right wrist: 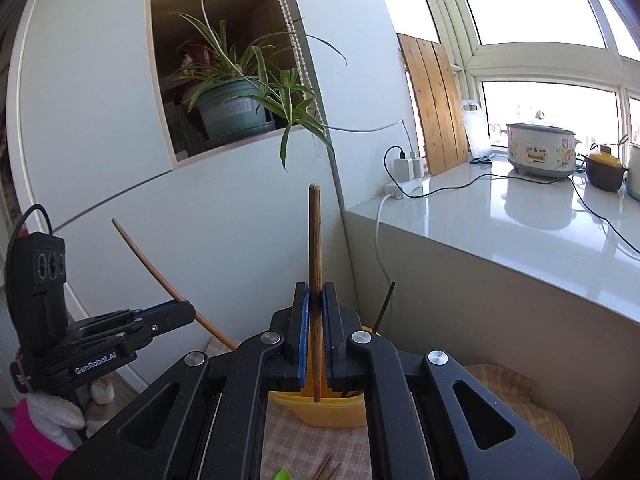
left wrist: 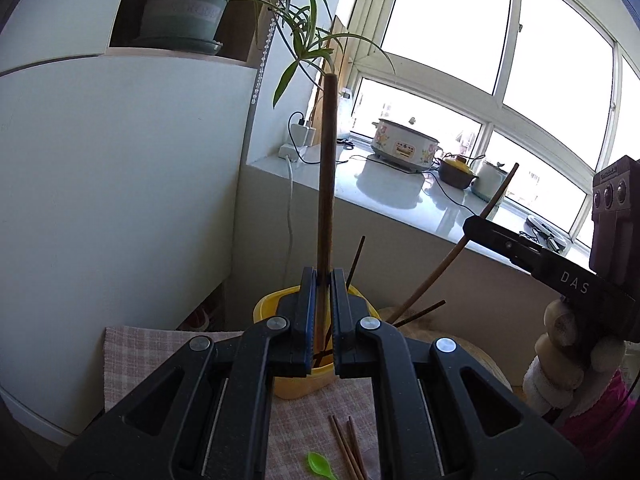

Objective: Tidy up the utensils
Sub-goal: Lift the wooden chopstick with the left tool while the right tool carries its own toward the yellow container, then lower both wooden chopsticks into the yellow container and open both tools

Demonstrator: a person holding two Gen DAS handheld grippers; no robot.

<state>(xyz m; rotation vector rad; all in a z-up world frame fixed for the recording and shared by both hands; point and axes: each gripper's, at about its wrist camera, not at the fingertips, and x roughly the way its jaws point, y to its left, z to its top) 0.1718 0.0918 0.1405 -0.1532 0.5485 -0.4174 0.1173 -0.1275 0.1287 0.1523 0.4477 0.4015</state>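
Observation:
In the left wrist view my left gripper (left wrist: 322,276) is shut on a brown chopstick (left wrist: 328,180) that stands upright, its lower end down in a yellow cup (left wrist: 264,308). Dark chopsticks (left wrist: 356,256) lean in that cup. At the right, my right gripper (left wrist: 470,226) pinches a second brown chopstick (left wrist: 492,204). The right wrist view shows the right gripper (right wrist: 316,290) shut on its upright chopstick (right wrist: 315,236) just over the yellow cup (right wrist: 320,412). The left gripper (right wrist: 188,308) is at the left, holding its chopstick (right wrist: 140,256). Loose chopsticks (left wrist: 348,448) and a green spoon (left wrist: 318,465) lie on the cloth.
A checked cloth (left wrist: 132,344) covers the table. Behind the cup runs a white window counter (right wrist: 500,216) with a flowered cooker (left wrist: 404,146), small pots and cables. A potted plant (right wrist: 232,108) sits in a cabinet niche, its leaves hanging above. A woven cushion (right wrist: 516,400) lies right.

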